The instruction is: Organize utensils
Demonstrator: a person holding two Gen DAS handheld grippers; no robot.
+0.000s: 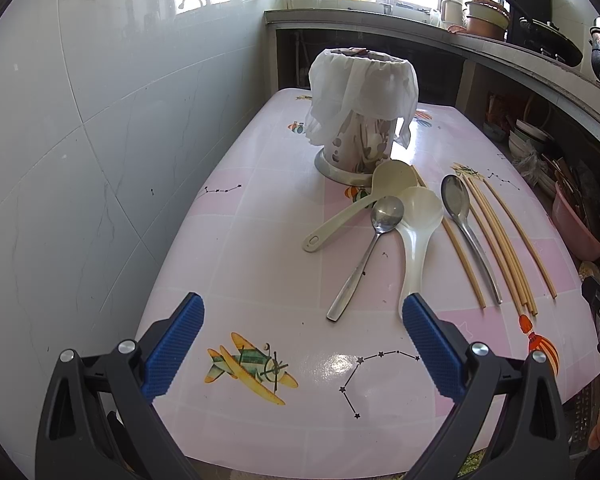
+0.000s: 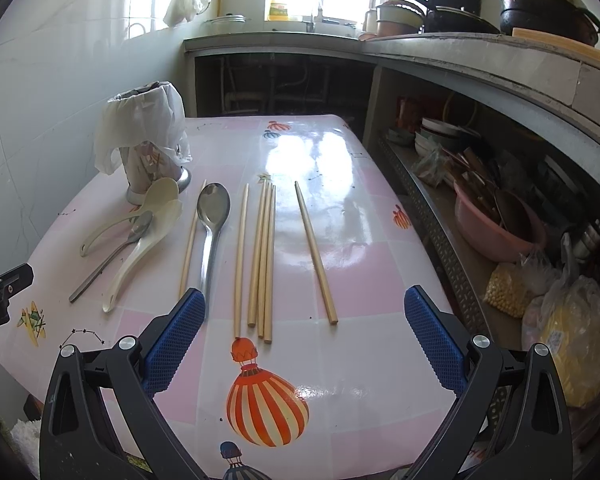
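left gripper (image 1: 302,312): lower centre of the left wrist view; blue-padded jaws spread wide, nothing between them; hovers over the near end of the table; also seen at the left edge of the right wrist view.
right gripper (image 2: 304,306): lower centre of the right wrist view; blue-padded jaws spread wide, empty; above the near ends of the chopsticks.
table (image 1: 260,272): pink checked cloth printed with a plane, balloons and star lines; fills the middle of both views.
utensil holder (image 1: 356,152): metal cylinder on a round base, upper centre of the left wrist view; upright, top draped with a white plastic bag (image 1: 364,84); upper left in the right wrist view.
cream ladle (image 1: 392,178): just below the holder, bowl touching its base, handle pointing lower left.
small metal spoon (image 1: 386,212): centre of frame, bowl lying against the two plastic spoons, handle toward the lower edge.
white rice spoon (image 1: 418,216): right of the small spoon, handle ending beside the right pad of the left gripper.
large metal spoon (image 2: 213,208): centre left of the right wrist view, between two chopsticks.
chopsticks (image 2: 262,256): six pale sticks lying lengthwise; one left of the large spoon, four close together at centre, one apart to the right.
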